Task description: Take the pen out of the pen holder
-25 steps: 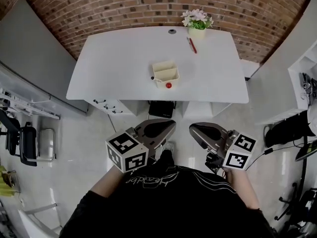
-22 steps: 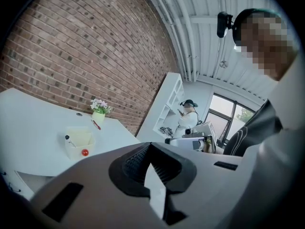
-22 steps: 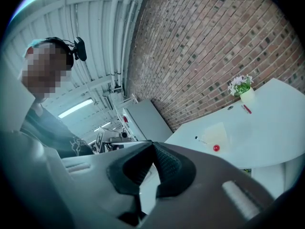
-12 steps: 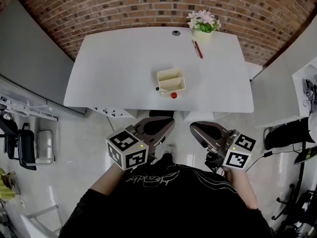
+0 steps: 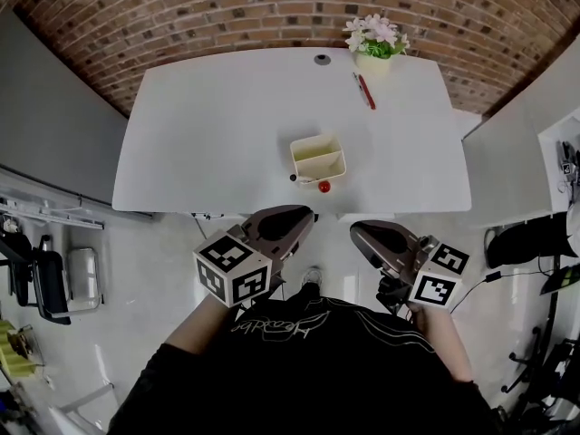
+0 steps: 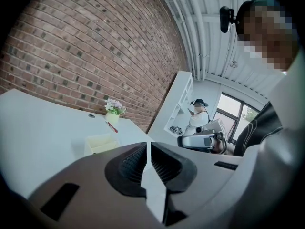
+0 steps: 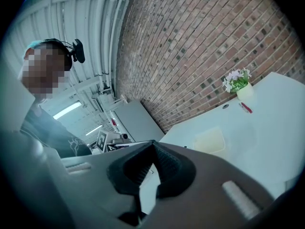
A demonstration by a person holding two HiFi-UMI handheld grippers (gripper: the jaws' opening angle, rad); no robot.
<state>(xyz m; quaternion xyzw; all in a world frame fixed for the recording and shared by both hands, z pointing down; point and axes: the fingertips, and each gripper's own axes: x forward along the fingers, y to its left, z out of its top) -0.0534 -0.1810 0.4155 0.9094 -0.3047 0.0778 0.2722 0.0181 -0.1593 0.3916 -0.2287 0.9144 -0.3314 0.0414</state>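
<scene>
Pen holder (image 5: 318, 159): a cream box with two compartments, on the white counter (image 5: 208, 134), toward the near edge and a bit right of centre. The target pen (image 5: 324, 187) has a red knob on top and pokes out past the holder's near rim. A dark-tipped second stick (image 5: 293, 178) shows just left of it. I can't tell which compartment either one stands in. Nothing has been touched yet.

Change: over the last second the holder and counter have slid lower and grown a little in the head view, so I've walked up to the counter. Its near edge is now just ahead of both tongs.

Left tongs (image 5: 304, 216) are closed with nothing between the pads. Right tongs (image 5: 359, 230) are closed too, and empty. I hold both out in front of my chest, short of the counter edge and well apart from the holder.

My read: this is approach only and the grasp hasn't started. One pair of tongs must open before going for the red knob.

Further out, a loose red pen (image 5: 364, 91) lies at the far side of the counter, beside a small pot of flowers (image 5: 374, 43). There's a cable hole (image 5: 323, 60) near the far edge. Behind is a brick wall (image 5: 227, 7). The floor (image 5: 136, 270) is pale and glossy, with a dark chair (image 5: 45, 279) at the left.
</scene>
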